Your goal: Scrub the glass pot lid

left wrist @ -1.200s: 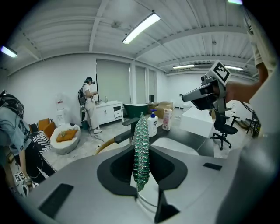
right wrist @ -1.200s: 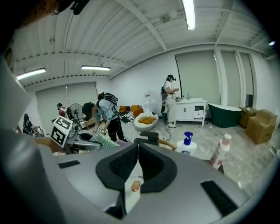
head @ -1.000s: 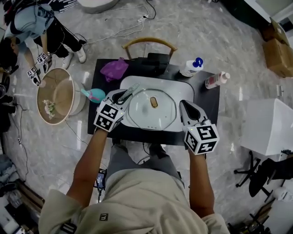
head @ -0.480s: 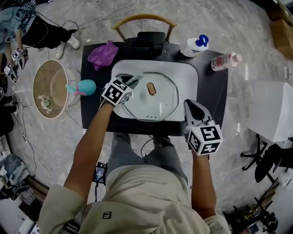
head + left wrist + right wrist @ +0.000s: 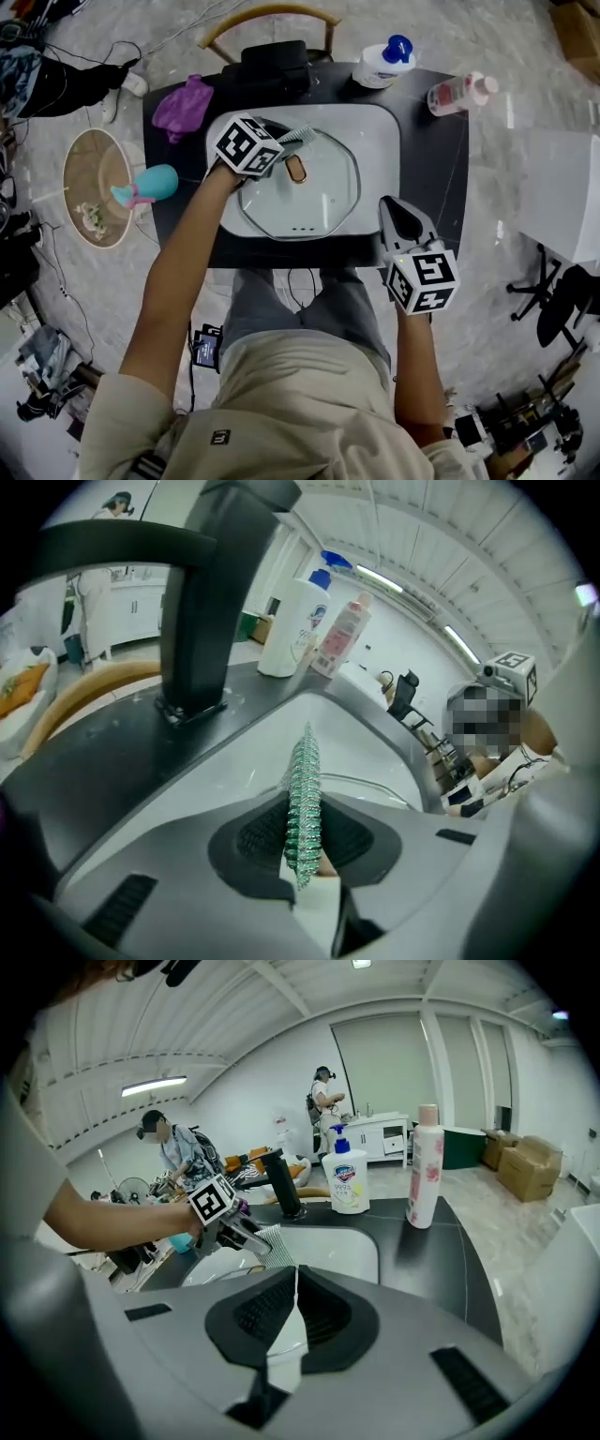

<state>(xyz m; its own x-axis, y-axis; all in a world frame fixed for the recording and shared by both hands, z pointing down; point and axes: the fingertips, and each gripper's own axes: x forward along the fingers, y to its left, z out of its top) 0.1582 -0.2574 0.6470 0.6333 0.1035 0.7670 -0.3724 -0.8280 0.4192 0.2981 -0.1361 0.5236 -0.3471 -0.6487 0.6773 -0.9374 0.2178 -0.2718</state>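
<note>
Left arm extended, left gripper clamping green mesh scrubber over glass pot lid; right gripper, jaws together and empty, near counter front edge.

We see a dark table in the middle of the frame, with a white sink set into it. A glass lid lies in the sink. Along the top edge sit a purple cloth at upper left, a black tap, a white bottle, and a pink bottle at upper right.
</note>
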